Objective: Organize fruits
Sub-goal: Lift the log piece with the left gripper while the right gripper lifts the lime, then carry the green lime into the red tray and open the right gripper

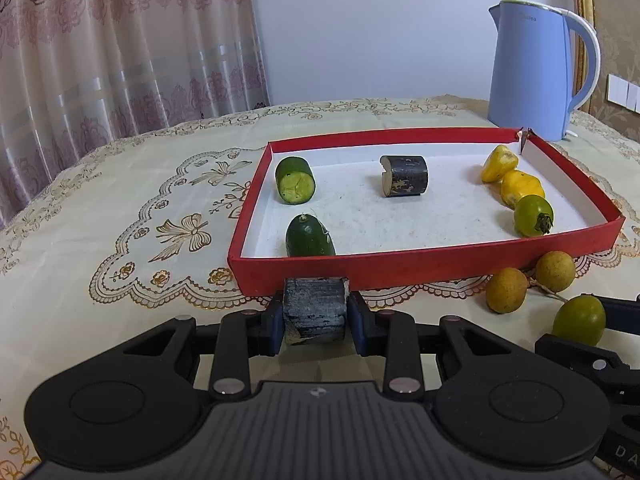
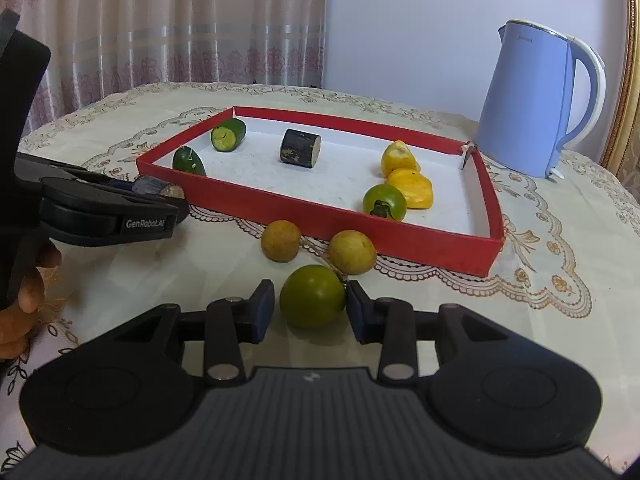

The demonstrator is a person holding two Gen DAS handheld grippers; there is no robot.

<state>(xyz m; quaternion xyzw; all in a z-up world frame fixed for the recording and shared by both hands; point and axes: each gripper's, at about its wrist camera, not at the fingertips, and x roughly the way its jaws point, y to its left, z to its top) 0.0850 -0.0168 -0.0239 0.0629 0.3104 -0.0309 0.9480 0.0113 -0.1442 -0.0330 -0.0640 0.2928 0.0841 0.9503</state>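
My left gripper (image 1: 315, 314) is shut on a dark sugarcane piece (image 1: 314, 310) just in front of the red tray's near wall (image 1: 400, 266). The tray holds two cucumber pieces (image 1: 295, 180), a second dark sugarcane piece (image 1: 404, 176), two yellow fruit pieces (image 1: 520, 188) and a green tomato (image 1: 534, 216). My right gripper (image 2: 311, 306) is open around a second green tomato (image 2: 313, 296) on the table; its right pad touches the tomato, the left pad stands apart. Two tan longans (image 2: 352, 252) lie just beyond it, outside the tray (image 2: 280, 208).
A blue electric kettle (image 1: 532, 68) stands behind the tray's far right corner. The table has a cream embroidered cloth (image 1: 120, 208). Curtains hang behind at the left. In the right wrist view the left gripper (image 2: 120, 208) and a hand are at the left.
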